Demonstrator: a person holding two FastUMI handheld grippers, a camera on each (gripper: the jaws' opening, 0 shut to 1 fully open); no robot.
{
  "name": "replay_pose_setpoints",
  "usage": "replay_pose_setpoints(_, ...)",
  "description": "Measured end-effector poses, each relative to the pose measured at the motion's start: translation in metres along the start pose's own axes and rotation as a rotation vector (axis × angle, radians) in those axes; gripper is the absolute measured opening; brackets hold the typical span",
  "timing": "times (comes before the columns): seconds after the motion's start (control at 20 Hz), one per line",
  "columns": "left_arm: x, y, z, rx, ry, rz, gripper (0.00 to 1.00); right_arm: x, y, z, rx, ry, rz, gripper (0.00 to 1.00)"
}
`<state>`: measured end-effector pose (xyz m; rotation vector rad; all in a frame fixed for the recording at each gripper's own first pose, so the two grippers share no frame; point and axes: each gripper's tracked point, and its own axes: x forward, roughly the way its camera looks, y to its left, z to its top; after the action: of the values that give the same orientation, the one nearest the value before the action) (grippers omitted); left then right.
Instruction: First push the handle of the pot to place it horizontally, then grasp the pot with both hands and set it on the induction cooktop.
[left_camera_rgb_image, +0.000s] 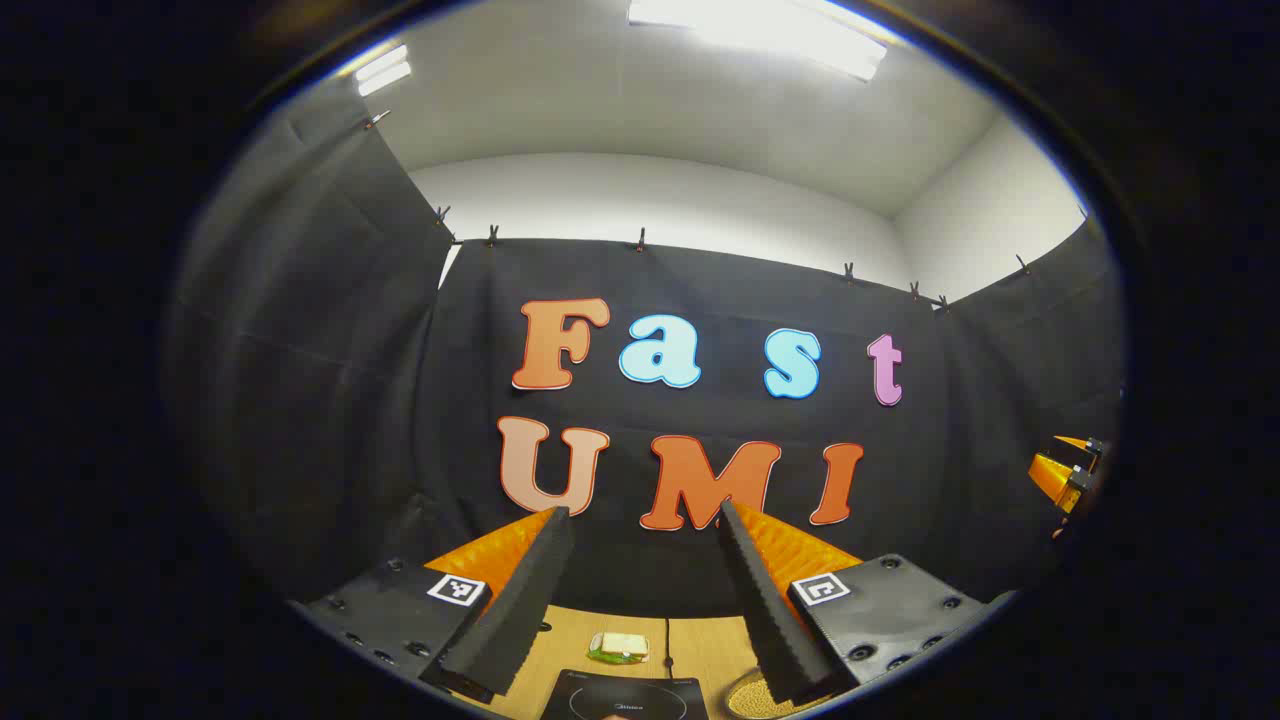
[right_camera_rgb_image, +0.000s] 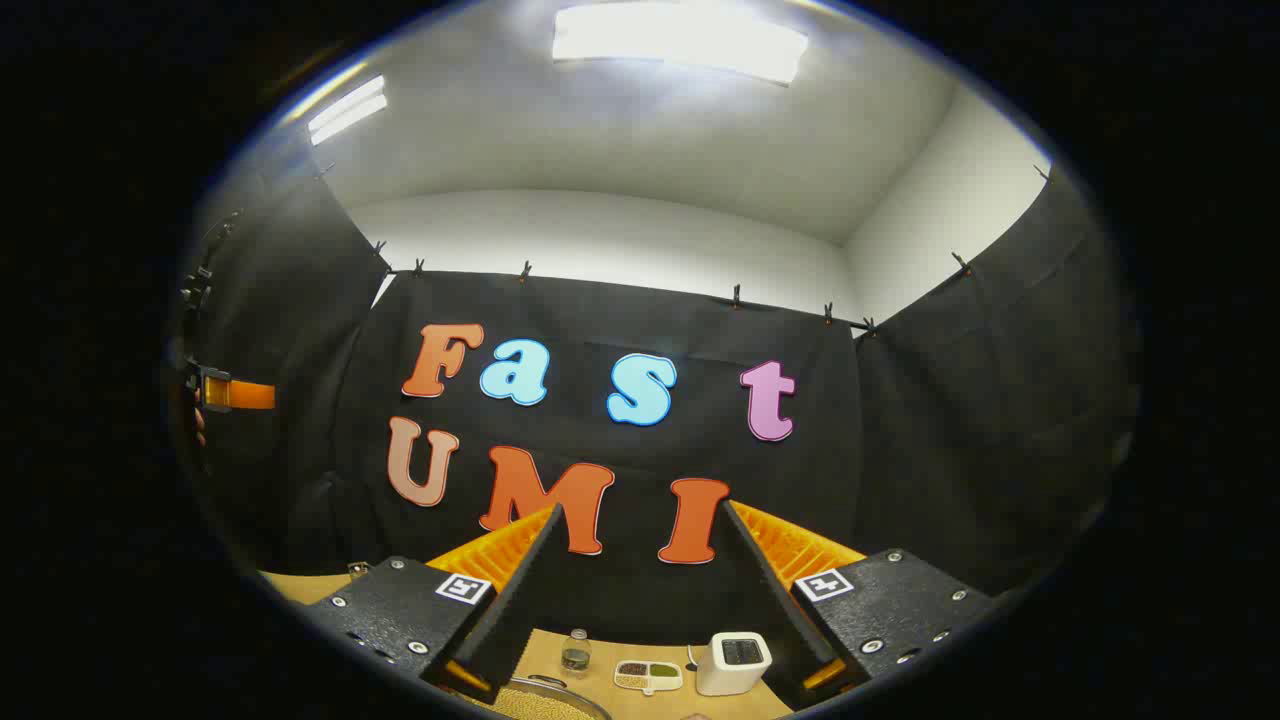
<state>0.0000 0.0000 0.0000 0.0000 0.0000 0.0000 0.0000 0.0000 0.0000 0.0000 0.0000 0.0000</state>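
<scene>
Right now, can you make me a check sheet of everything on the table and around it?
Surface: wooden table, bare patches between items.
Job's things: induction cooktop at the near edge; pot, a rim showing, handle hidden.
Clutter: green dish, small bottle, divided tray, white appliance.
Grippers: left tool open, holding nothing; right tool open, holding nothing.
Cables: thin cord on the table.
Surroundings: black cloth walls, ceiling lights.
</scene>
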Motion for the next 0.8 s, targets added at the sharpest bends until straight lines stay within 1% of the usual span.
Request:
replay_pose_setpoints(0.15, 0.002, 0.004, -0.001, 0.001, -0.009, 0.009, 0.96, 0.001, 0.006, 0.001, 0.012, -0.005, 0.012, 0.95)
replay_pose_setpoints(0.35, -0.001, 0.007, -0.002, 0.027, -0.027, 0.024, 0.95, 0.001, 0.015, -0.006, 0.033, 0.013, 0.040, 0.95)
replay_pose_setpoints(0.55, -0.008, 0.000, -0.001, 0.062, -0.038, 0.017, 0.94, 0.004, 0.021, -0.014, 0.049, 0.031, 0.056, 0.95)
replay_pose_setpoints(0.6, -0.008, -0.004, 0.001, 0.064, -0.044, 0.008, 0.96, 0.005, 0.022, -0.019, 0.047, 0.042, 0.059, 0.92)
replay_pose_setpoints(0.65, -0.009, -0.006, 0.002, 0.068, -0.048, 0.008, 0.95, 0.005, 0.025, -0.024, 0.045, 0.053, 0.066, 0.95)
replay_pose_setpoints(0.7, -0.009, -0.006, 0.002, 0.075, -0.054, 0.008, 0.94, 0.006, 0.027, -0.027, 0.046, 0.063, 0.073, 0.95)
replay_pose_setpoints(0.8, -0.013, -0.006, 0.004, 0.081, -0.067, 0.012, 0.95, 0.005, 0.031, -0.029, 0.053, 0.071, 0.080, 0.95)
